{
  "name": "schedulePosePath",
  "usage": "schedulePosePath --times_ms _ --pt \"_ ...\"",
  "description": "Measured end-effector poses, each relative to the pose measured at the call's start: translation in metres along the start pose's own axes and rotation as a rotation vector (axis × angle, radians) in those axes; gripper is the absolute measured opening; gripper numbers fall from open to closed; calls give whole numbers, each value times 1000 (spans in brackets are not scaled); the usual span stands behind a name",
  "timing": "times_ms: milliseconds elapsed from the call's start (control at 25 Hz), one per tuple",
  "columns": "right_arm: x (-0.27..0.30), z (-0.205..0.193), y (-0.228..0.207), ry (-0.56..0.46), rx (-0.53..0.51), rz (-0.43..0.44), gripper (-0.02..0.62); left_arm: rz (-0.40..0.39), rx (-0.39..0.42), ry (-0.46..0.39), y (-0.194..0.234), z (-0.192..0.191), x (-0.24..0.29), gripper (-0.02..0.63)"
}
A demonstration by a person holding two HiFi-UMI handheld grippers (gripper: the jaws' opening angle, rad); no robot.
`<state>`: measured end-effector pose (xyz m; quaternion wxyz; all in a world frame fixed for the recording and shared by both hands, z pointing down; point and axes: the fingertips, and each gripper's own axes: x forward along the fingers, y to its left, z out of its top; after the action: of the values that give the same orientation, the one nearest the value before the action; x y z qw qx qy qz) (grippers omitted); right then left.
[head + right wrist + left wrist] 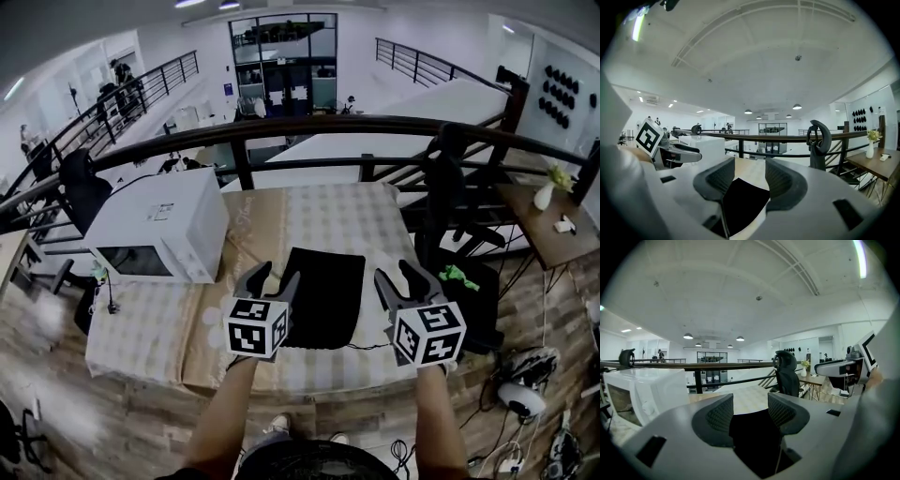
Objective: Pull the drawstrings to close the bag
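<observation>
A black drawstring bag (323,295) lies flat in the middle of the checked tablecloth. A thin cord (367,346) runs out from its near edge toward the right. My left gripper (270,279) hovers open at the bag's left side, nothing between its jaws; the bag (754,437) shows dark below them in the left gripper view. My right gripper (405,279) is held open just right of the bag, also empty; the bag (740,201) lies under its jaws in the right gripper view. Both grippers are raised above the table.
A white microwave (159,234) stands on the table's left part. A dark railing (309,127) runs behind the table (337,216). A black office chair (441,187) stands at the right, with a small side table and vase (544,197) beyond it.
</observation>
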<state>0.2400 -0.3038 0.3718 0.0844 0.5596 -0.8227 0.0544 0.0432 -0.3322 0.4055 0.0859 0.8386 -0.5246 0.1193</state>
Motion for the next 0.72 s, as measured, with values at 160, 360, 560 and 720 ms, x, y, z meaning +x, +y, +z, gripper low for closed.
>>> schedulePosePath --times_ms 160,360,560,720 --pt "-5 -3 1 6 -13 60 189 69 -25 -4 4 -4 -20 232" --pt "-9 -6 5 14 -29 116 189 115 -34 9 7 -12 -39 232" --pt "-6 -15 8 37 -51 138 189 141 -29 23 14 -19 -49 232" --pt "-2 -28 12 61 -36 173 189 134 -14 60 20 -34 -50 232"
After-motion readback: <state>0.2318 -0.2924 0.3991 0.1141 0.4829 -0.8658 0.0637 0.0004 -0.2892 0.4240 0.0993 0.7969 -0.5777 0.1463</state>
